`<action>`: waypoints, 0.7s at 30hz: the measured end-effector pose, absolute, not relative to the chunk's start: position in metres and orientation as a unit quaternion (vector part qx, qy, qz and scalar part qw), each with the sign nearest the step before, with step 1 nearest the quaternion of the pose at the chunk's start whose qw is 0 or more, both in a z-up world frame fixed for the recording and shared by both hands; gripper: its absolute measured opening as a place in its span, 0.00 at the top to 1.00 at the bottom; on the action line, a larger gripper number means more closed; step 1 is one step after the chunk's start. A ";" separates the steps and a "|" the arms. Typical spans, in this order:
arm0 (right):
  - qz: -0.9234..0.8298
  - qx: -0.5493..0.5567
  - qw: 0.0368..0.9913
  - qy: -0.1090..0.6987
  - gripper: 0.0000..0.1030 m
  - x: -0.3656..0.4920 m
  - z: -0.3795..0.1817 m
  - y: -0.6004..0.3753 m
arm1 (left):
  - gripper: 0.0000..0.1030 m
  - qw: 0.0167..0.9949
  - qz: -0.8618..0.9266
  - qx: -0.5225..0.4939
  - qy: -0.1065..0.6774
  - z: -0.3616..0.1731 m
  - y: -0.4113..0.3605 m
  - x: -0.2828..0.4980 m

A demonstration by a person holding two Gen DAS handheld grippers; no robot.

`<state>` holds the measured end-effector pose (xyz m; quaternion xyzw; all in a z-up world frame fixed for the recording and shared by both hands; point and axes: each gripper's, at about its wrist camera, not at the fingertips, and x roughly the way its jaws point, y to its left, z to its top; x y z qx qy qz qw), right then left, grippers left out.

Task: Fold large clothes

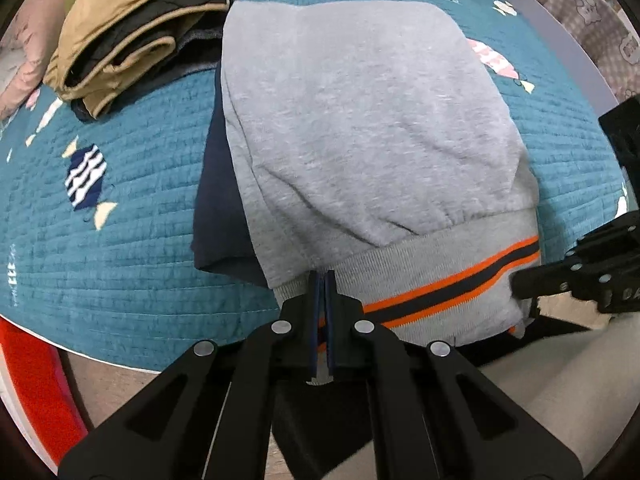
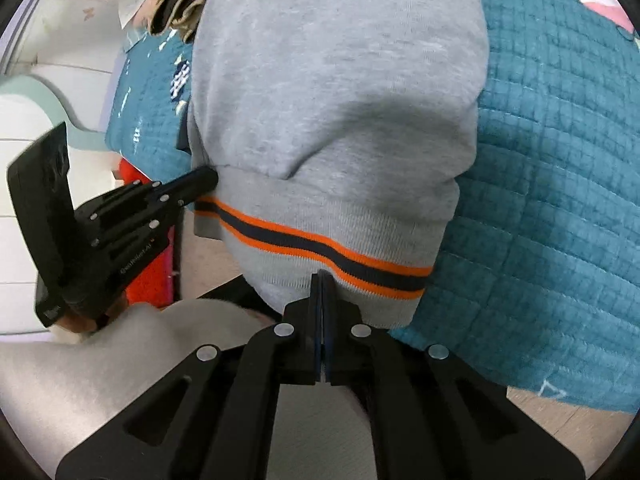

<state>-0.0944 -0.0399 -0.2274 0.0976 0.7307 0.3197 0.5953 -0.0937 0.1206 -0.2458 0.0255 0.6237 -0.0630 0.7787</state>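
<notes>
A grey sweatshirt (image 1: pixel 360 120) with an orange and dark striped ribbed hem (image 1: pixel 440 288) lies on a teal quilt (image 1: pixel 120 220). Dark navy fabric (image 1: pixel 224 208) shows under its left side. My left gripper (image 1: pixel 324 276) is shut on the hem's left part. My right gripper (image 2: pixel 322 276) is shut on the hem (image 2: pixel 320 244) near its right end. In the right wrist view the sweatshirt (image 2: pixel 340 80) stretches away, and the left gripper (image 2: pixel 200 180) pinches the hem's far corner. The right gripper (image 1: pixel 520 280) shows at the hem's right end in the left wrist view.
A folded pile of tan and black clothes (image 1: pixel 144 28) lies at the far left of the quilt. The table's grey rim (image 1: pixel 580 48) curves at the right. A red object (image 1: pixel 36 380) stands below the table edge. Checked fabric (image 1: pixel 592 8) lies beyond the rim.
</notes>
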 end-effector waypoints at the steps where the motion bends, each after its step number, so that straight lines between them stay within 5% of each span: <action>1: 0.320 0.091 0.604 0.724 0.98 -0.093 -0.217 -0.042 | 0.96 0.779 -0.059 0.029 0.623 -0.243 0.118 -0.092; 7: 0.279 0.076 0.689 0.665 0.94 -0.063 -0.181 -0.056 | 0.94 0.813 -0.008 0.048 0.580 -0.219 0.128 -0.086; 15: 0.212 0.068 0.691 0.688 0.94 -0.039 -0.239 -0.045 | 0.95 0.793 0.016 0.025 0.608 -0.267 0.152 -0.059; 21: 0.207 0.077 0.697 0.682 0.94 -0.016 -0.212 -0.062 | 0.94 0.813 0.009 0.043 0.580 -0.233 0.149 -0.052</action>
